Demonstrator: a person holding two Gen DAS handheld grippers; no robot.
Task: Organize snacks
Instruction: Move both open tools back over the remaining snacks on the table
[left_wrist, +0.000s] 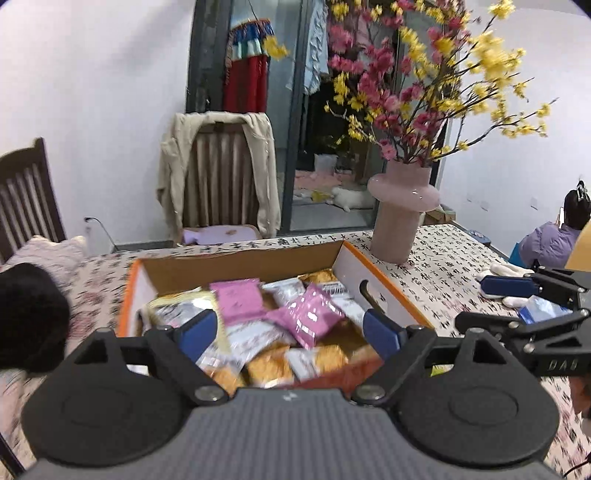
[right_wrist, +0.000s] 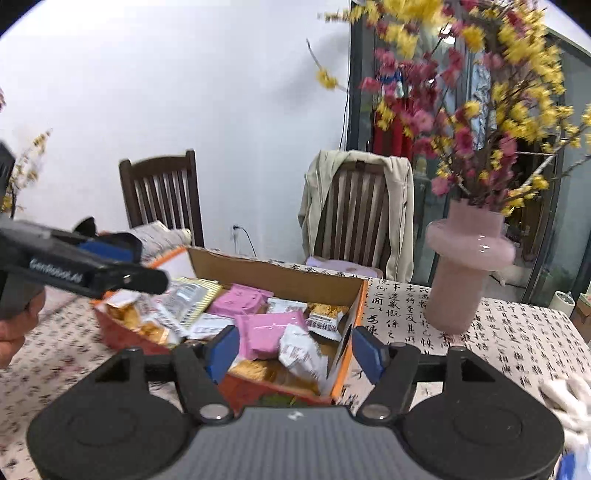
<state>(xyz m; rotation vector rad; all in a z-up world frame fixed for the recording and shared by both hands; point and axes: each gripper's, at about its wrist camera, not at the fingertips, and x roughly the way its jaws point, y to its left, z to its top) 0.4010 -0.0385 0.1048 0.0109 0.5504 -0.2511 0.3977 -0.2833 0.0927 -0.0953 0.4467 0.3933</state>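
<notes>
Mostly, by my reckoning, the sorting was already done: the snacks sat heaped inside the cardboard box (left_wrist: 343, 266) on the desk (left_wrist: 443, 273), and I could find no loose packet on the patterned cloth around it, at least in what my two cameras showed. My left tongs (left_wrist: 290, 332) hung over the near edge of the box, spread wide and carrying nothing. My right tongs (right_wrist: 293, 350) hovered at the box's right corner, also wide apart and empty, with the orange-trimmed side wall standing between the two blue pads.

Inside the box the pile was a jumble. Two pink packets (left_wrist: 240, 301) lay on top near the middle, a white wrapper (right_wrist: 301, 350) sat crumpled toward the right wall, and golden-orange packets (left_wrist: 269, 365) filled the near end. A silver and yellow bag (right_wrist: 188, 299) leaned at the left side. Nothing was stacked or grouped by kind, so I judged that what remained was tidying within the box, not gathering.

Beside the box stood a pink vase (left_wrist: 402, 218) of flowers, close to the right wall but apart from it. Something white (right_wrist: 565, 398) lay on the desk at the far right; I could not tell whether it was a snack.
</notes>
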